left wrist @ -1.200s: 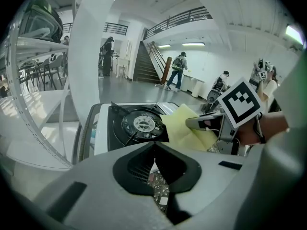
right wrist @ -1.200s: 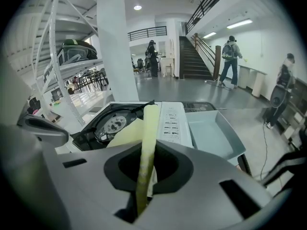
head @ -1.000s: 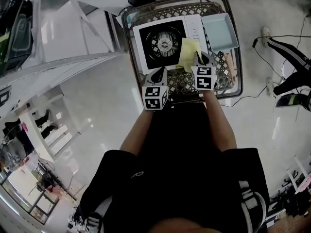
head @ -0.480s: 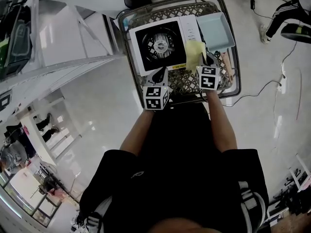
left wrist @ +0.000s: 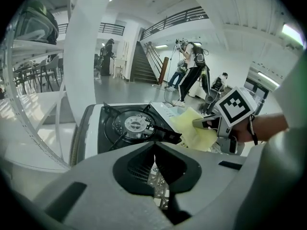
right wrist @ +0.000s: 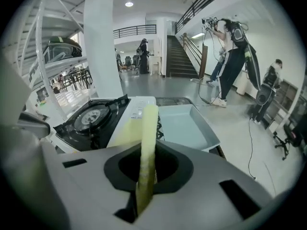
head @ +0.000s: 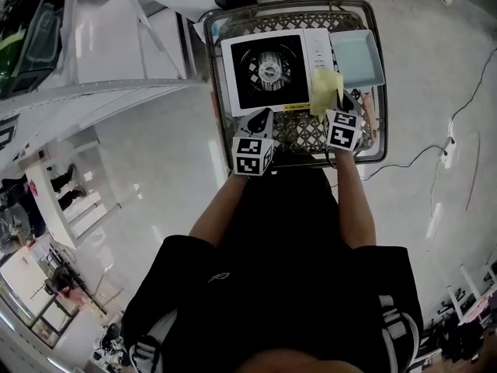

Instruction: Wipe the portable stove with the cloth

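Portable stove (head: 268, 68), in wire basket (head: 373, 142): right gripper (head: 338, 103) pinches yellow cloth (head: 326, 92) beside the control panel, seemingly ready for wiping; left gripper (head: 258, 119), jaws together and empty, waits near the front edge.

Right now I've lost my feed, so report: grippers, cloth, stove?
Right gripper shut on yellow cloth, at right edge of stove. Left gripper shut, empty, near stove front. Tray beside stove; nothing blocking.
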A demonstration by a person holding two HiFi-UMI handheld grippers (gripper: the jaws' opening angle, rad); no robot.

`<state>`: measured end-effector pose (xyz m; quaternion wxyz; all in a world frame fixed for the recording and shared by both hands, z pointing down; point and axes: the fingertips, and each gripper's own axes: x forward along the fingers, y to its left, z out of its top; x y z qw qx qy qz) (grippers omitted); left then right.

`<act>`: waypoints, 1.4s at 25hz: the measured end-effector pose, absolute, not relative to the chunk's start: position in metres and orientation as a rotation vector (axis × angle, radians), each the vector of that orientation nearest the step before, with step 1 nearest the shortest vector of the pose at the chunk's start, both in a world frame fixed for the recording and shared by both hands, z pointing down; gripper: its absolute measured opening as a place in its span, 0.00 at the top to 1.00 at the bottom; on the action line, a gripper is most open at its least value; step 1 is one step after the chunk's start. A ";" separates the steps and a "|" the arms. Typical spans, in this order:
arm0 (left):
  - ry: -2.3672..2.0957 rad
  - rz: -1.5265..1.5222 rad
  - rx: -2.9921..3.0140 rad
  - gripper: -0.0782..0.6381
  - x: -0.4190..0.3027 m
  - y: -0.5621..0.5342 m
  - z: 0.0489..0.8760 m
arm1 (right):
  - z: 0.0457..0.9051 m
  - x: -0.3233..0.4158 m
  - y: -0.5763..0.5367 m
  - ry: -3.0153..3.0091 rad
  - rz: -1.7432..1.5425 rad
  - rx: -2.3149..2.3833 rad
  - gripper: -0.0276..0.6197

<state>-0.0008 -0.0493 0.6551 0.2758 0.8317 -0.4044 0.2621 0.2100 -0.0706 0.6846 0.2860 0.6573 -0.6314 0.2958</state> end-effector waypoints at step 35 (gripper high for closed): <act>-1.440 0.533 2.004 0.86 -0.227 -0.105 0.645 | 0.679 -0.126 -0.188 -2.061 0.630 1.160 0.94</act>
